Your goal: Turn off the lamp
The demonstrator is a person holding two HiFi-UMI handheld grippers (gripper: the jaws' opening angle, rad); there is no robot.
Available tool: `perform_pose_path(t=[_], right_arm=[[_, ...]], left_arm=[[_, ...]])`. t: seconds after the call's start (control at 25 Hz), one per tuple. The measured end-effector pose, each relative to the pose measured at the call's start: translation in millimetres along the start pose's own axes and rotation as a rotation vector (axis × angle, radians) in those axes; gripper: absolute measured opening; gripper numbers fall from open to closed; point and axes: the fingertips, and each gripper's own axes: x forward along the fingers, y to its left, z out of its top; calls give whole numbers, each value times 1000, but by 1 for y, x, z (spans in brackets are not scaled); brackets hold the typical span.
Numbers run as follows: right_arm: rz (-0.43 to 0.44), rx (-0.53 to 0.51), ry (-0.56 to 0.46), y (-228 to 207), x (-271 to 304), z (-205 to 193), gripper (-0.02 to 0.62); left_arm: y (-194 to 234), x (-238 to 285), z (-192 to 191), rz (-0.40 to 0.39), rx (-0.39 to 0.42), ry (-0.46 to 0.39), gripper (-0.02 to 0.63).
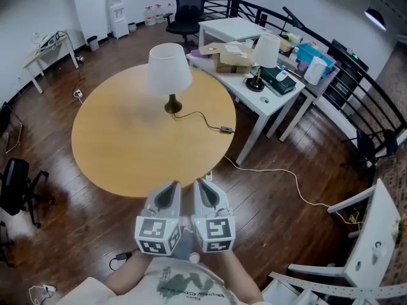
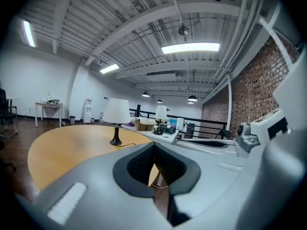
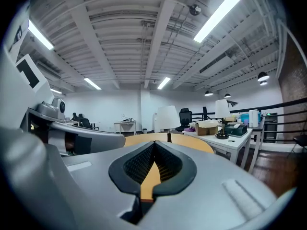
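A table lamp with a white shade (image 1: 168,68) and a dark base (image 1: 173,107) stands on the far half of a round wooden table (image 1: 127,145). Its black cord runs right to a small inline switch (image 1: 225,129) near the table's right edge. My left gripper (image 1: 170,186) and right gripper (image 1: 203,183) hover side by side at the table's near edge, both shut and holding nothing, well short of the lamp. The left gripper view shows the lamp (image 2: 116,111) ahead beyond the left gripper (image 2: 154,145). The right gripper view shows the lamp (image 3: 168,116) past the right gripper (image 3: 154,143).
A white desk (image 1: 267,103) right of the table carries a second lamp (image 1: 266,49), boxes and clutter. A black railing (image 1: 343,75) runs behind it. A white cable (image 1: 286,176) trails over the wooden floor, and black chairs (image 1: 19,183) stand at the left.
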Motion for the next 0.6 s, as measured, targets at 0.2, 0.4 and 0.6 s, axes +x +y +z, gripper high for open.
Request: perform_pose_path(t=[0.2, 0.4, 0.6], right_arm=[[4, 0, -16, 7, -12, 3, 0], [13, -17, -22, 16, -20, 4, 0], [12, -23, -26, 25, -24, 5, 0]], left_arm=[[-4, -14, 1, 4, 9, -20, -2], [-5, -22, 5, 9, 3, -41, -3], [-2, -30, 3, 4, 4, -40, -2]])
